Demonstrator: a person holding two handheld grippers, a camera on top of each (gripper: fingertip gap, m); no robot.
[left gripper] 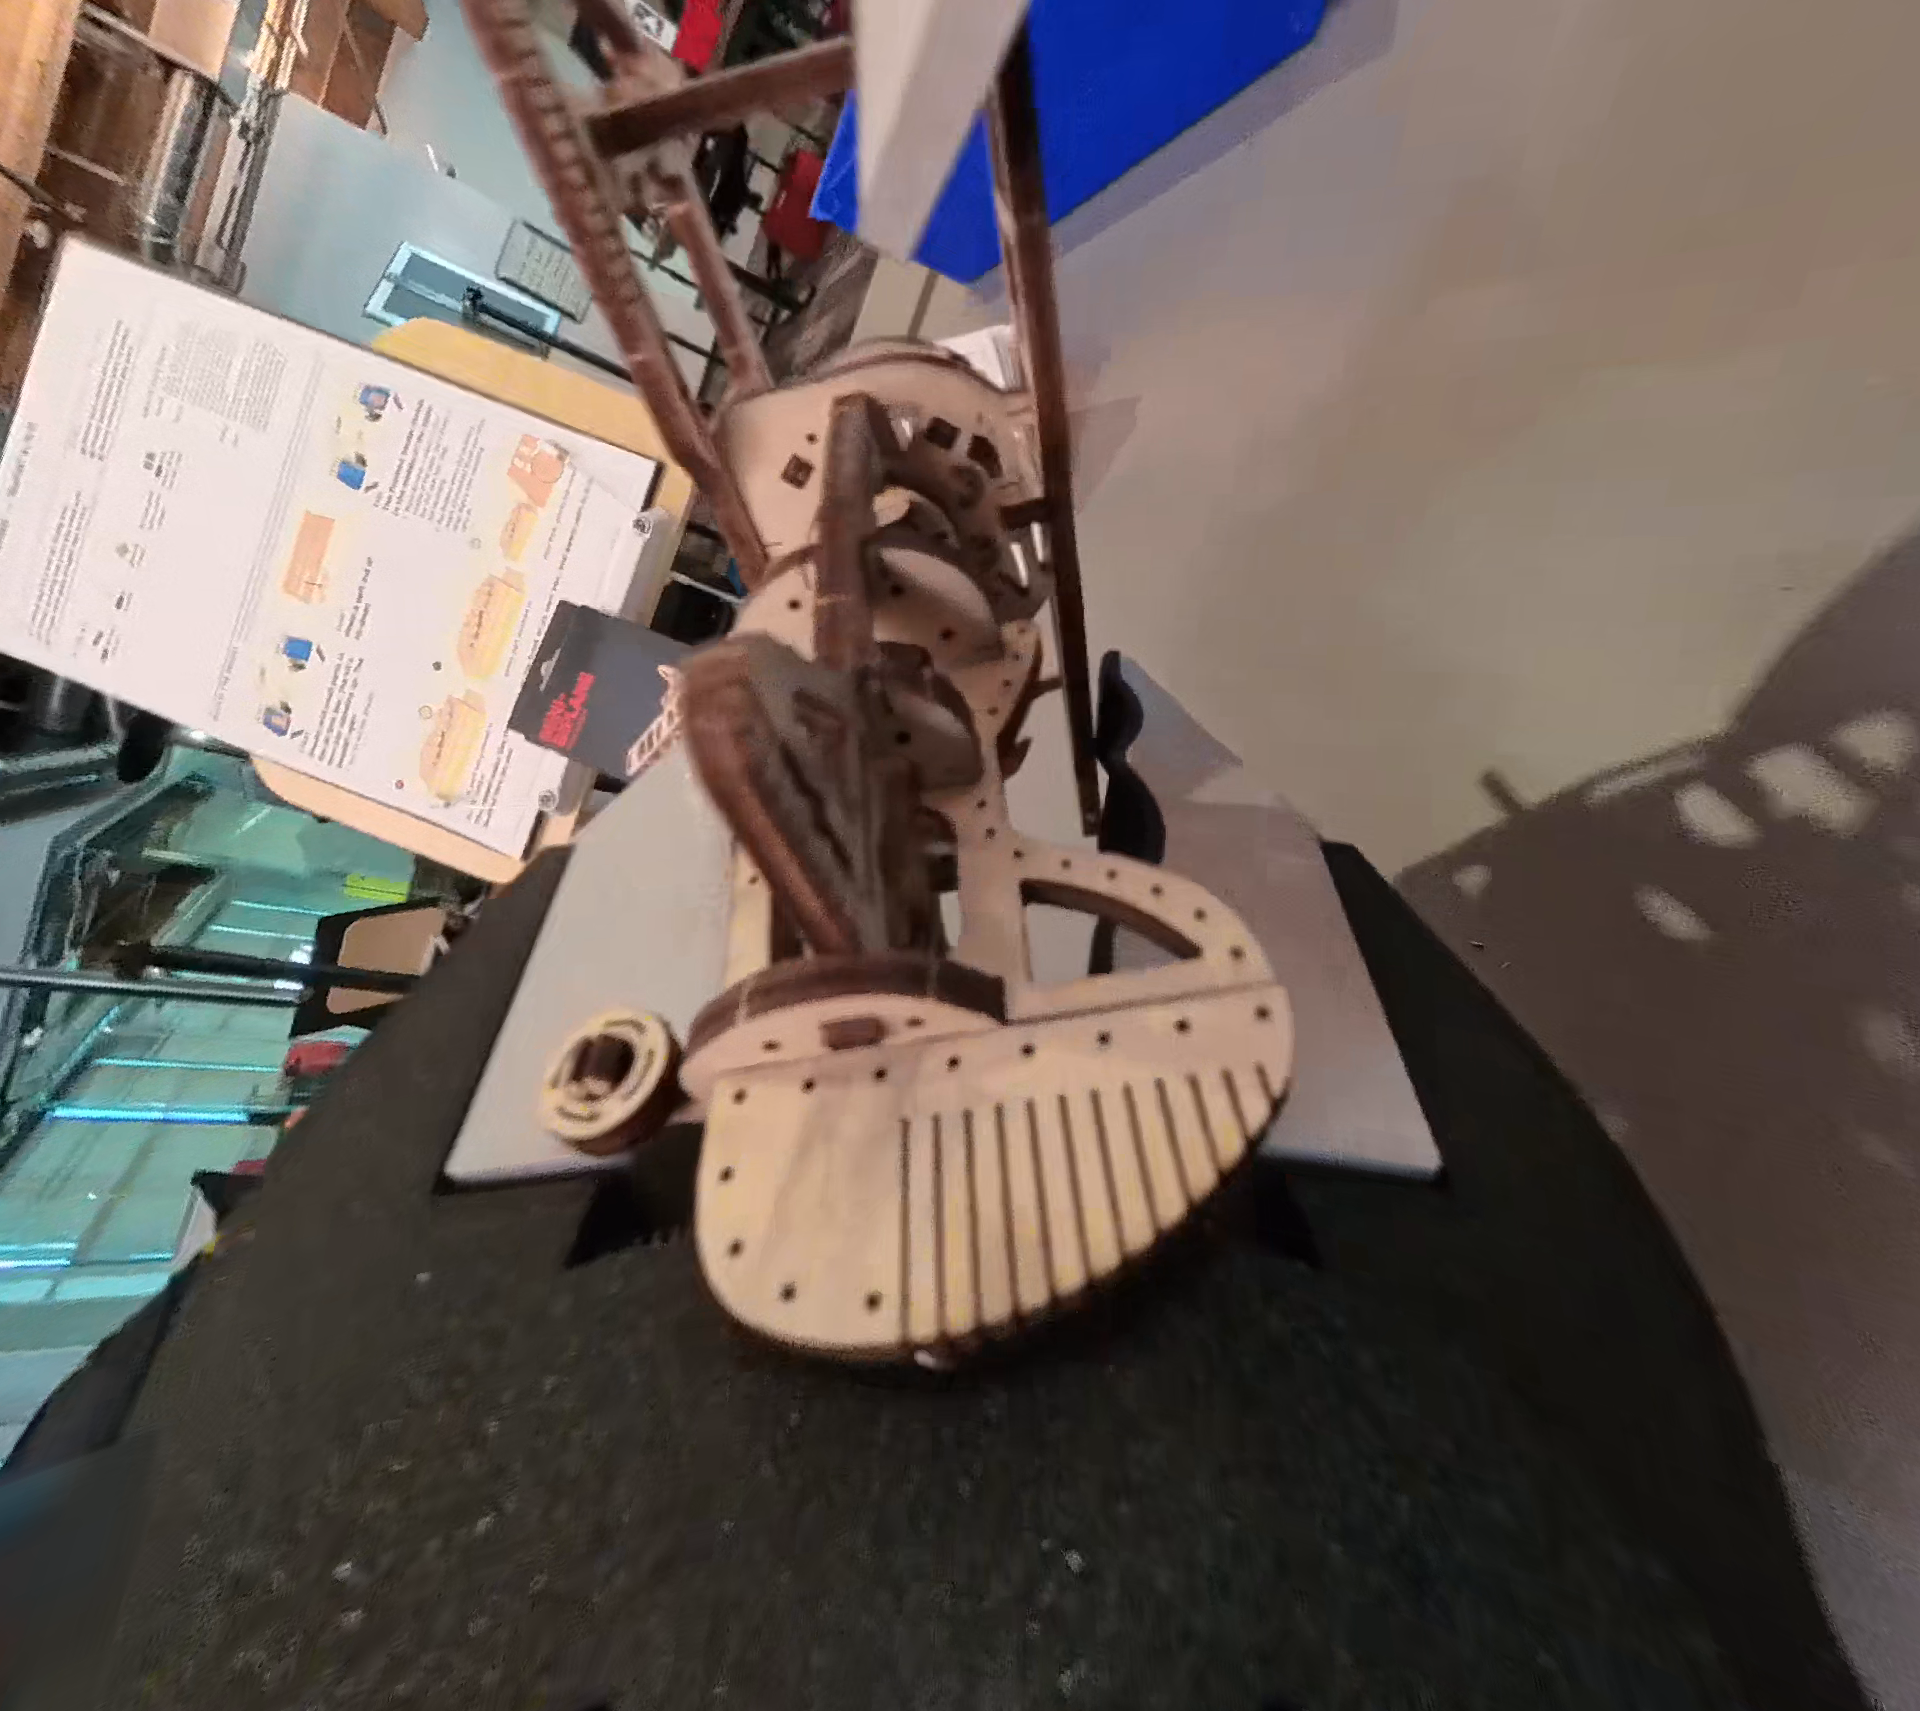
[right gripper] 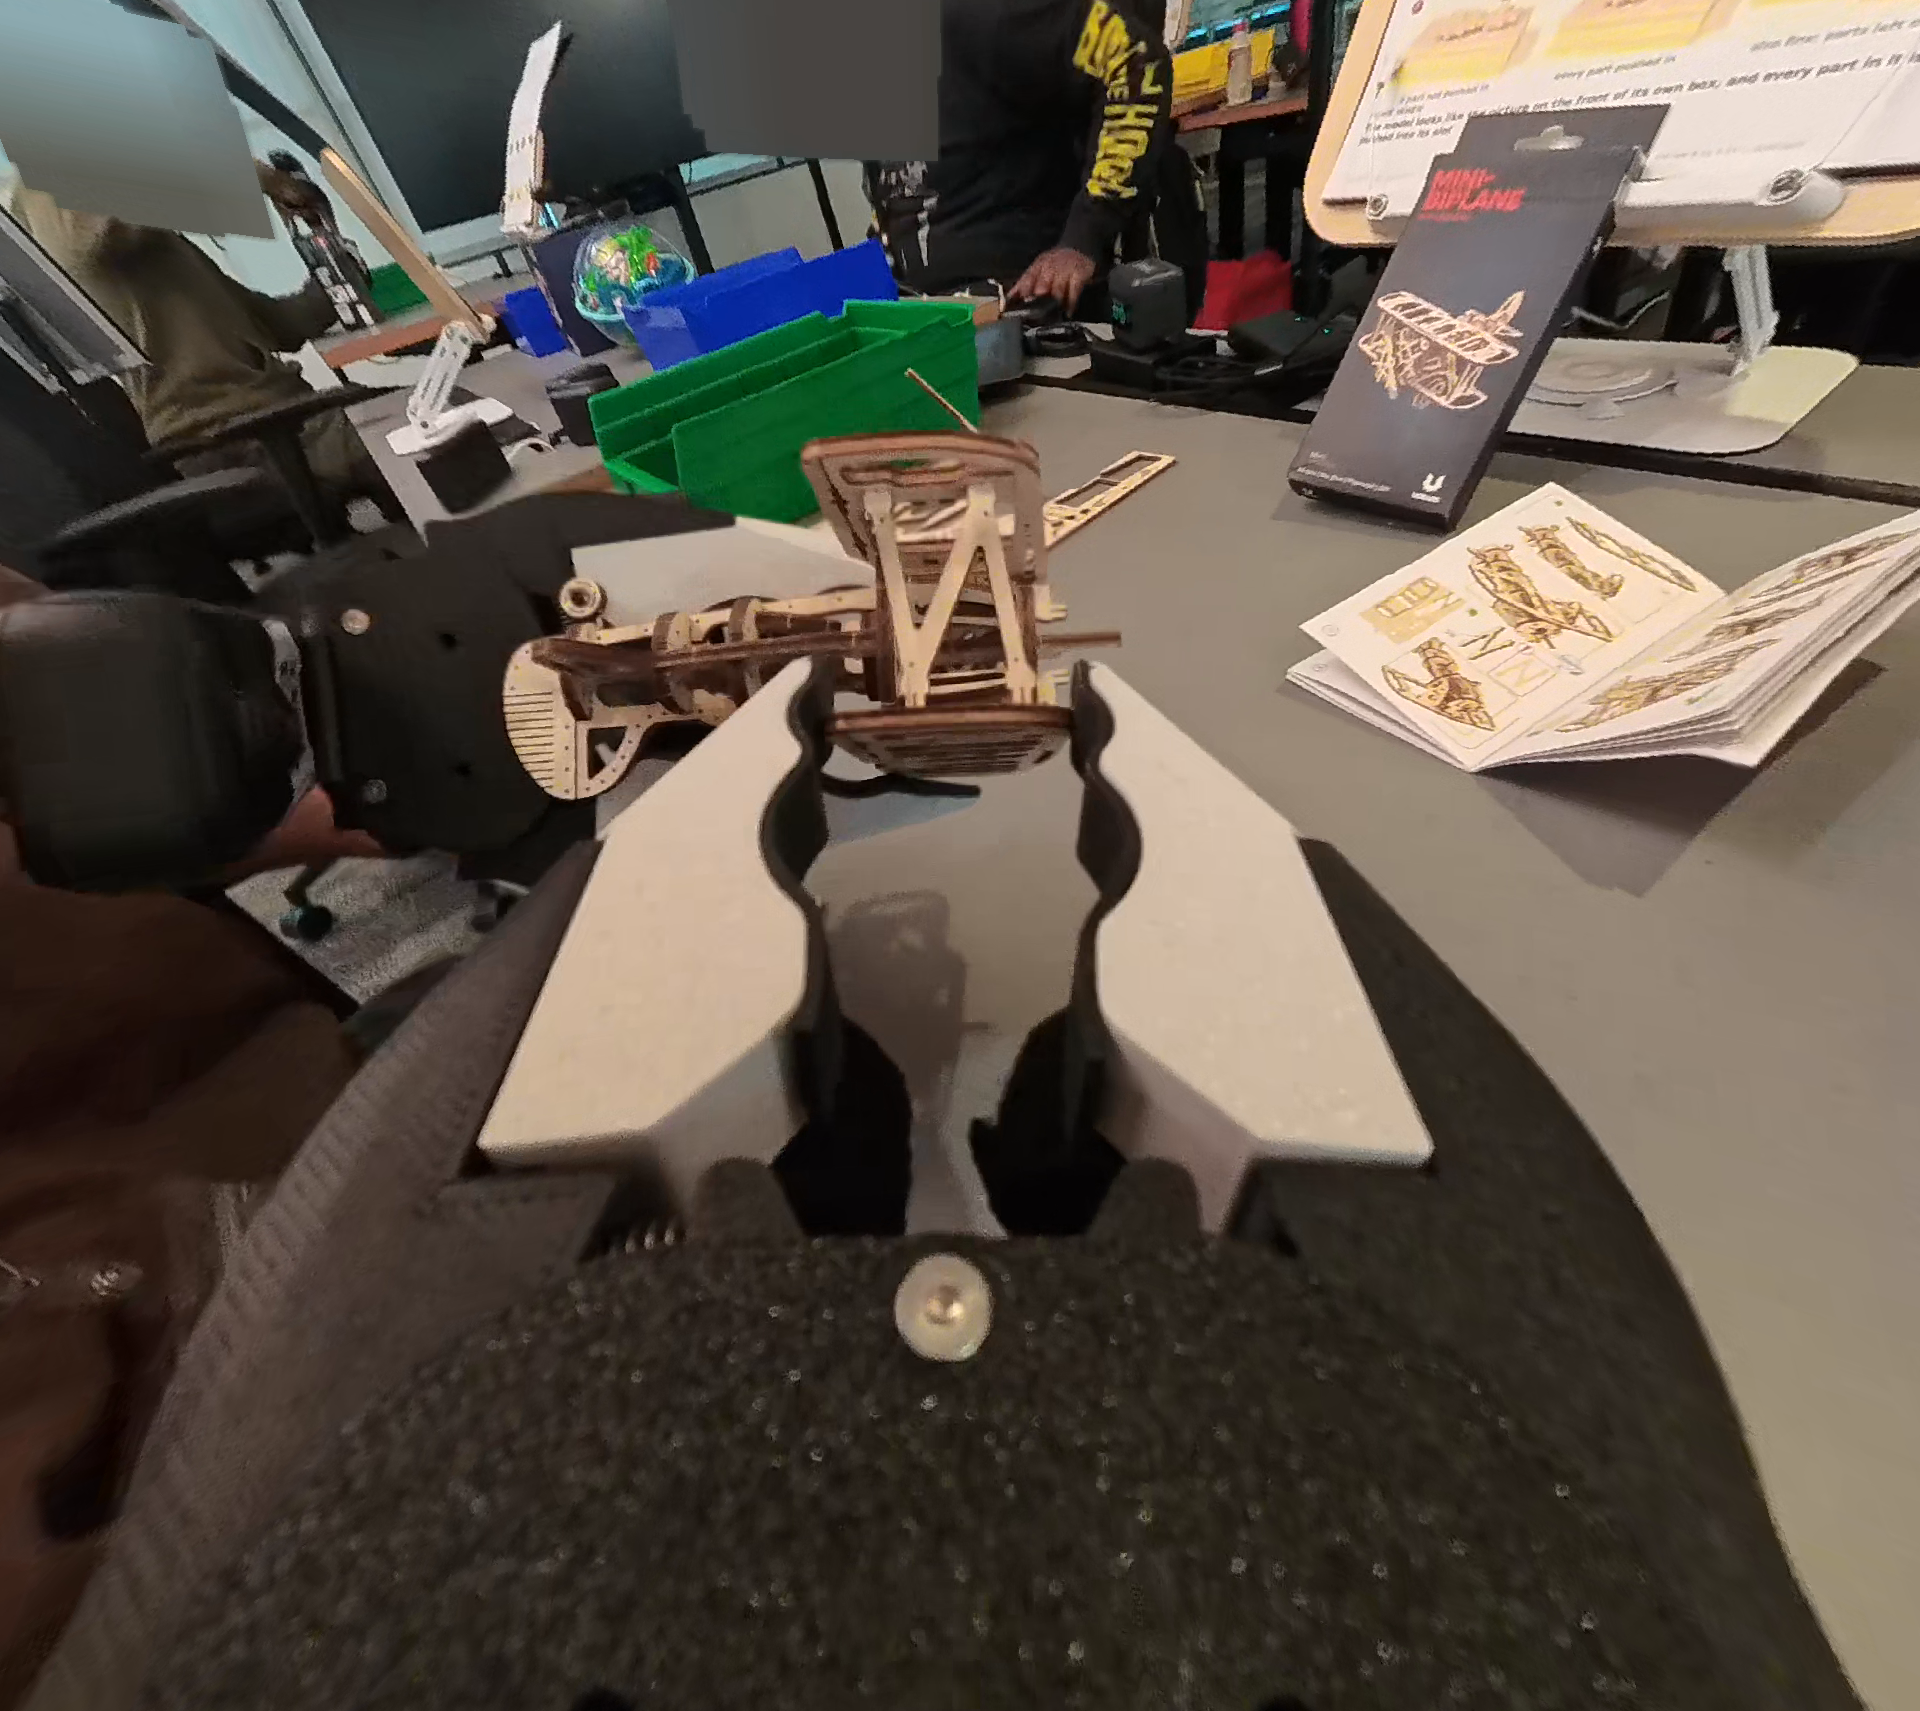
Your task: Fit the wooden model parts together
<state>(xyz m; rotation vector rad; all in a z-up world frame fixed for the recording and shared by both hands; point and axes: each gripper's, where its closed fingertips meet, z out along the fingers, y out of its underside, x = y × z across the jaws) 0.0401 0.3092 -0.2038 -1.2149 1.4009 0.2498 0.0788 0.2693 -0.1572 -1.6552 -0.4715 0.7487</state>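
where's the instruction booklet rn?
In the right wrist view, the open instruction booklet lies on the grey table, right of the wooden biplane model and in front of the dark kit box.

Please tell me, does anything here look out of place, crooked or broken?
Nothing looks broken. The wooden biplane model is held off the table by its fuselage in the left gripper, wings toward the open right gripper. One loose wooden frame piece lies alone on the grey table by the green bin.

Your left gripper (left gripper: 940, 1017) clamped on the wooden biplane model (left gripper: 914, 788), tail fin (left gripper: 987, 1204) nearest you, wings (left gripper: 623, 227) pointing away, small wooden wheel (left gripper: 608, 1085) beside the tail, instruction board (left gripper: 291, 539) behind at left, grey table (left gripper: 1455, 414) beyond.
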